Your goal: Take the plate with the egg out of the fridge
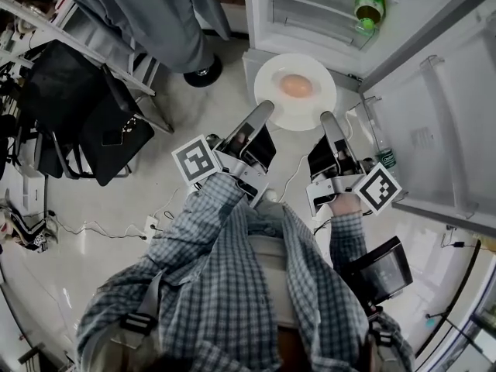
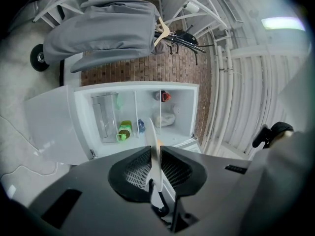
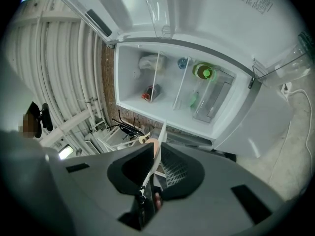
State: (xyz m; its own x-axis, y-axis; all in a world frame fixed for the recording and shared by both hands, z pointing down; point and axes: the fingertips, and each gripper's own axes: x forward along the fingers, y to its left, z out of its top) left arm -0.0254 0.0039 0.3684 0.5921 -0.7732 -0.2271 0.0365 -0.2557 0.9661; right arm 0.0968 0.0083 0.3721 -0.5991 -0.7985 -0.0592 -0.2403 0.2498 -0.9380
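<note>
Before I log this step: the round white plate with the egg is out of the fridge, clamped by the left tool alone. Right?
Not alone. The round white plate with the egg is out of the open white fridge, clamped by both the left tool and the right tool, at opposite sides, as the head view shows.

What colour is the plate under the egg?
White; the head view shows the plate best.

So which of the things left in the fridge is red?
The small item in the same fridge compartment as the white bag. The bottle is green, the thing beside it blue.
</note>
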